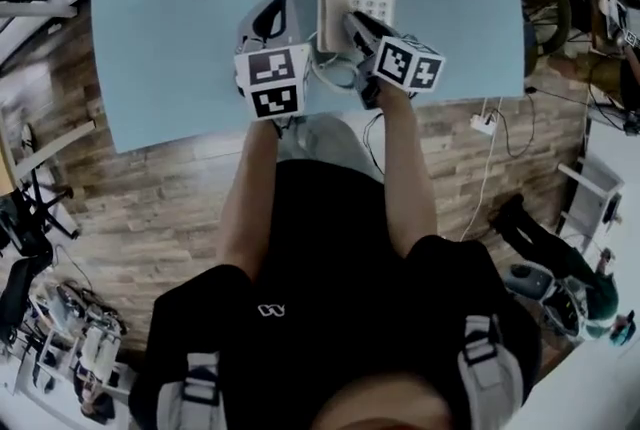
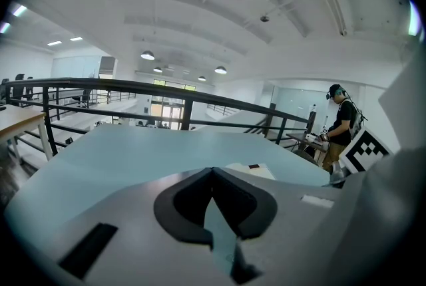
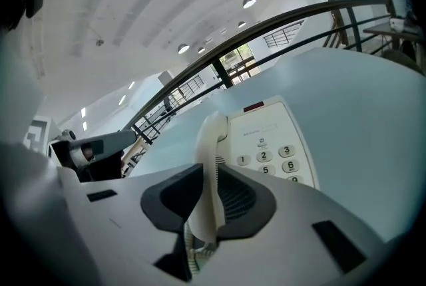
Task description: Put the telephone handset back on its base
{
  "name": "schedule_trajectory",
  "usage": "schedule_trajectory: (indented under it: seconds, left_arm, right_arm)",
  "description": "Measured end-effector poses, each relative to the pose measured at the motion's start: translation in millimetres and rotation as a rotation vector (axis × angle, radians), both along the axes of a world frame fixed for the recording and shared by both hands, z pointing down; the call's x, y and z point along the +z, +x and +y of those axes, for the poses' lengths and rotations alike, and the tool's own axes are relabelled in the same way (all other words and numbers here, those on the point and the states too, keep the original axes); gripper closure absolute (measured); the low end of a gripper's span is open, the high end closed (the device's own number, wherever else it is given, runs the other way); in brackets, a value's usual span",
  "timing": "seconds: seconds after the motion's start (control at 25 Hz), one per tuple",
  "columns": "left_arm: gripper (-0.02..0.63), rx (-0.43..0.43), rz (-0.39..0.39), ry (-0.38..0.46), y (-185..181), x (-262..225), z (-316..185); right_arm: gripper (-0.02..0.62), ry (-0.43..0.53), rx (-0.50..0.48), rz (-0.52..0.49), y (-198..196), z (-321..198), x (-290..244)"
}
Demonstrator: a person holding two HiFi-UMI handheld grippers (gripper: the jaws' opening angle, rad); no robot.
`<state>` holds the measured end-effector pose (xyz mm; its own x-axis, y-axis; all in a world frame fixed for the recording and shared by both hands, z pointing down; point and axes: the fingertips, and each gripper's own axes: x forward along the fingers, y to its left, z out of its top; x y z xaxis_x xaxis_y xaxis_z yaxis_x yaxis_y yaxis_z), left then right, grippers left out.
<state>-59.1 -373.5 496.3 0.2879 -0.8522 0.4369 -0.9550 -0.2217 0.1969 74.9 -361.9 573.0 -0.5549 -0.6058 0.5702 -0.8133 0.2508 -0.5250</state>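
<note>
**Handset (image 3: 210, 165) held edge-on in my right gripper (image 3: 212, 179), along the left side of the base (image 3: 283, 135).**

The jaws are clamped on the handset. Its long axis runs 6 to 12 o'clock, straight out along the jaws, with the keypad at 2 o'clock. I judge it needs rolling flat onto the cradle. My left gripper (image 2: 213, 175), closed and empty, sits at the base's 9 o'clock over the table (image 1: 180, 18).
</note>
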Motion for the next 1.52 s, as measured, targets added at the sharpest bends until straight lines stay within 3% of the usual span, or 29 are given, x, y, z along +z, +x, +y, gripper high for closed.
schedule_trajectory:
  seconds: [0.16, 0.44, 0.52, 0.8, 0.92, 1.16, 1.36, 1.52]
  left_arm:
    - [0.606, 0.006, 0.002, 0.000, -0.1, 1.7, -0.8]
    - [0.606, 0.021, 0.001, 0.007, 3.9, -2.5, 0.6]
    - [0.606, 0.018, -0.002, 0.021, 1.6, -9.2, -1.4]
    - [0.606, 0.012, -0.007, 0.123, 4.9, -54.0, -17.7]
    - [0.606, 0.016, -0.014, 0.171, 6.2, -77.3, -23.9]
    - [0.606, 0.012, -0.018, 0.283, 6.8, -129.9, -43.3]
    - [0.606, 0.019, -0.167, 0.420, 11.0, -169.4, -53.3]
    - [0.606, 0.027, -0.160, 0.445, 13.4, -179.4, -58.5]
  right_arm:
    - [0.584, -0.020, -0.001, 0.114, 4.7, 6.9, 10.4]
    - [0.598, -0.014, 0.017, 0.179, -1.2, 4.7, 9.3]
    - [0.598, 0.048, 0.015, 0.174, -2.0, -1.3, -5.6]
    - [0.598, 0.500, 0.005, 0.201, -0.8, -42.4, -125.8]
    - [0.600, 0.629, 0.013, 0.227, 1.7, -53.3, -171.0]
    - [0.600, 0.773, 0.038, 0.243, 8.9, -64.0, -232.7]
    - [0.600, 0.824, 0.012, 0.250, 14.6, -69.0, -258.5]
    - [0.600, 0.848, -0.009, 0.258, 8.4, -74.1, -264.6]
